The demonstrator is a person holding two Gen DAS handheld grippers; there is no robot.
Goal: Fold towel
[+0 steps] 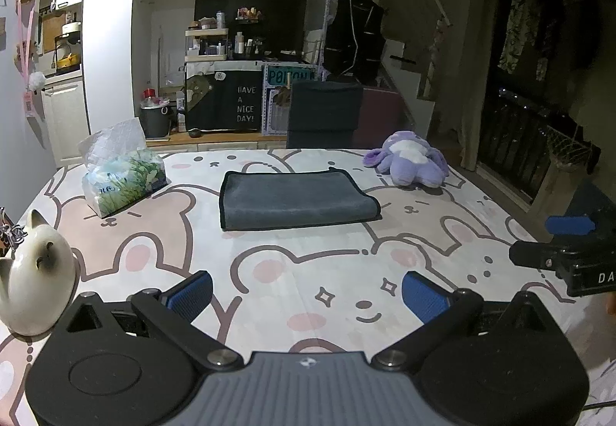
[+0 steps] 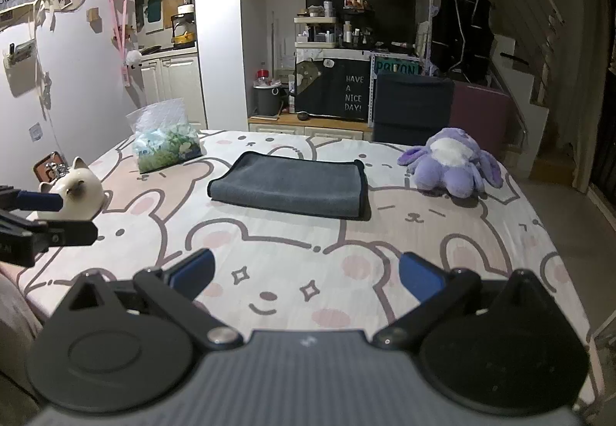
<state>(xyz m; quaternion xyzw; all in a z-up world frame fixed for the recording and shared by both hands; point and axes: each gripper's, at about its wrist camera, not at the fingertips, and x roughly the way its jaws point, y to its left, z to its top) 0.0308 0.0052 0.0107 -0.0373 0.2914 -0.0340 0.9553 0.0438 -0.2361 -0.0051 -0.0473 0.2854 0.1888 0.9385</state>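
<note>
A grey towel (image 1: 294, 199) with dark edging lies folded into a rectangle on the bear-print table cover (image 1: 308, 272), beyond both grippers. It also shows in the right wrist view (image 2: 292, 189). My left gripper (image 1: 306, 297) is open and empty, held near the table's front edge, well short of the towel. My right gripper (image 2: 306, 278) is open and empty, also near the front edge. The right gripper shows at the right edge of the left wrist view (image 1: 569, 241). The left gripper shows at the left edge of the right wrist view (image 2: 42, 218).
A tissue pack (image 1: 123, 176) stands at the left back of the table. A purple plush toy (image 1: 410, 158) lies at the right back. A white cat figurine (image 1: 36, 272) sits at the front left. A dark chair (image 1: 325, 114) stands behind the table.
</note>
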